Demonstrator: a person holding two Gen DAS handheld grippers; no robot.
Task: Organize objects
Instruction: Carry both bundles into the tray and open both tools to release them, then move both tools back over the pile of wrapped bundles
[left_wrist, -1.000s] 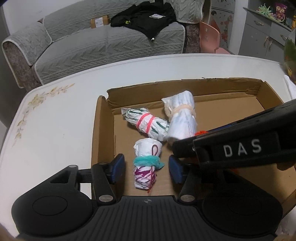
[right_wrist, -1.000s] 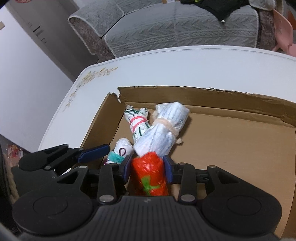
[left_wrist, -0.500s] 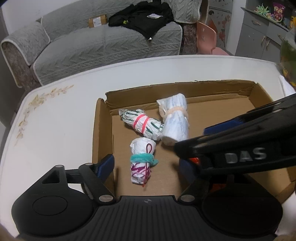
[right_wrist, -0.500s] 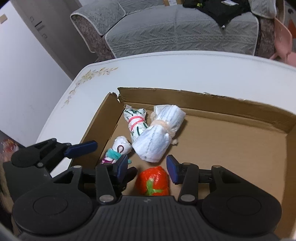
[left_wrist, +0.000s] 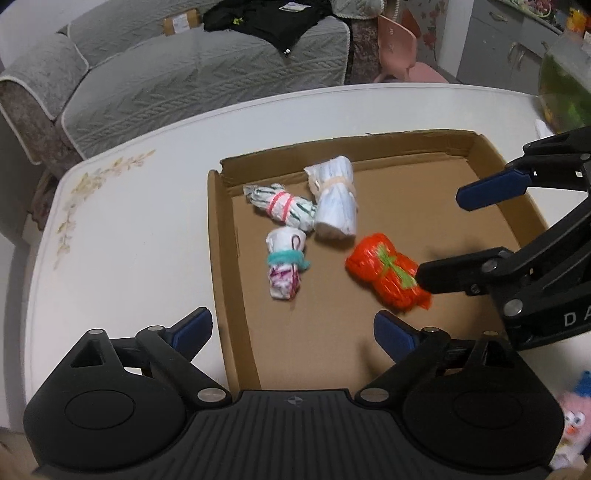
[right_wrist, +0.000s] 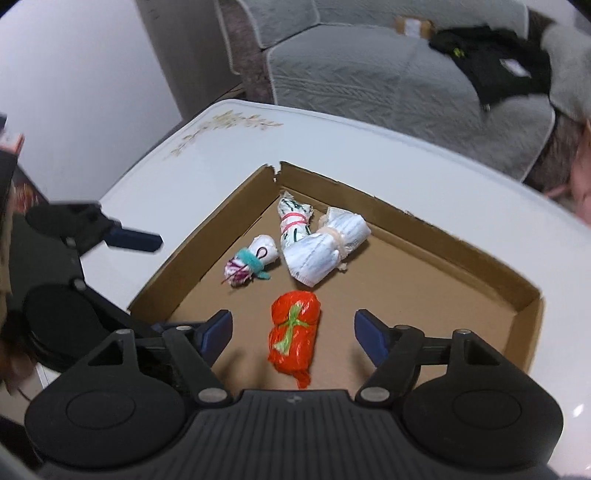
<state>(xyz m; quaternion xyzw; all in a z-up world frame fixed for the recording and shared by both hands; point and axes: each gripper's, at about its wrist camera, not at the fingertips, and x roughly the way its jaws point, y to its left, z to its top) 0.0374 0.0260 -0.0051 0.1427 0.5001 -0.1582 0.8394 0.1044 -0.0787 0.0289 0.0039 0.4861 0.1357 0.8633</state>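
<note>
Nearest to where I stand, the left gripper (left_wrist: 291, 330) hangs spread wide over the front corner of the cardboard tray (left_wrist: 221, 280), one finger out over the white table (left_wrist: 129, 229) and the other above the tray floor, grasping nothing. The right gripper (right_wrist: 293, 330) is likewise released and empty, its jaws well apart on either side of the orange bundle (right_wrist: 294, 341) without touching it. That bundle, tied with a green band, lies flat on the tray floor between those fingers, so I judge it has been set down there as part of the sorting.

Just beyond it, the small white roll with the teal tie (left_wrist: 286, 267) lies near the tray's left wall. Farther in, the pink-banded roll (left_wrist: 282, 206) and the bigger pale roll with a beige band (left_wrist: 336, 201) rest touching one another close to the back left corner. Grouping them at that end looks deliberate: it leaves the tray's right half bare for more.

Counting: four tied bundles, all inside the one tray; two grippers, both unloaded. At the table's near right edge something pink and fuzzy (left_wrist: 572, 421) shows, too cropped to name. Past the table stands a grey sofa (left_wrist: 184, 81) with dark clothing (left_wrist: 266, 16) thrown on it.
</note>
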